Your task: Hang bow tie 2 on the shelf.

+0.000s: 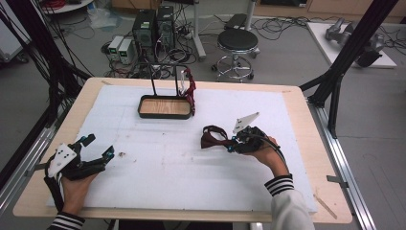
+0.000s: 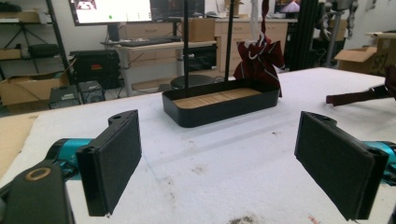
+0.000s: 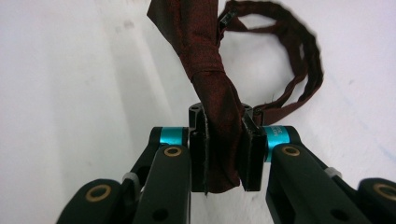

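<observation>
Bow tie pinched at right of centre, rack waiting at upper centre.

The maroon bow tie (image 1: 213, 138) is lying on the desk (image 1: 158, 163) — the right gripper (image 1: 233, 143) is clenching its end, its length running leftward; the rack tray (image 1: 164, 107) is sitting up-left, while the left gripper (image 1: 98, 147) is idling at lower left with fingers released.

A wooden table (image 1: 306, 124) carries a white foam sheet (image 1: 167, 167). A black tray stand (image 1: 164, 107) sits near its far edge, a dark red bow tie (image 1: 213, 137) right of centre.
</observation>
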